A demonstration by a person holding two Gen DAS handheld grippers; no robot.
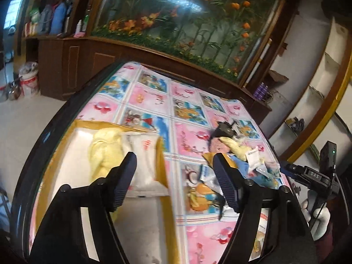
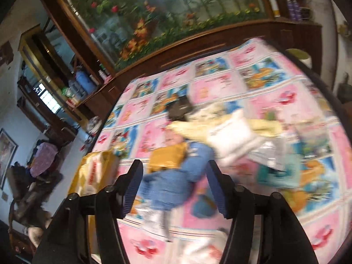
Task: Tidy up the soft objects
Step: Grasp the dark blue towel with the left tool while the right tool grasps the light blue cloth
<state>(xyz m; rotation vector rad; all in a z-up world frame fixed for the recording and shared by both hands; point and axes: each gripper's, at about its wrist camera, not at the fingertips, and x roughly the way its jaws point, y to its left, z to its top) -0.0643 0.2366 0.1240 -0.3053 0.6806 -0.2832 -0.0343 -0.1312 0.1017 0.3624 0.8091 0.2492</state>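
Shown from both wrist cameras, a table covered with a cartoon-print tablecloth (image 1: 193,114) carries the task's items. Left gripper (image 1: 175,176): jaws spread wide and holding nothing, poised above the right edge of an open cardboard box (image 1: 161,162) at the near left of the table; inside lie a yellow plush cloth (image 1: 105,154) and a white soft packet (image 1: 145,154) with red print. Right gripper (image 2: 173,187): jaws likewise released and empty, aimed at a blue fabric item (image 2: 173,180) lying just beyond its fingertips (the right view is motion-blurred, so fine contact cannot be judged). Remaining soft objects form a loose pile (image 1: 239,151) toward the far right: a dark-haired doll (image 2: 178,110), a pale yellow garment (image 2: 198,129), a small white pillow (image 2: 233,138) and thin plastic wrappers. Likely risks: because the pile's items overlap, closing on the blue fabric may drag a neighbouring yellow-brown piece or wrappers along; limp cloth may slip from a shallow pinch; and a carry toward the box may catch on its raised flap.
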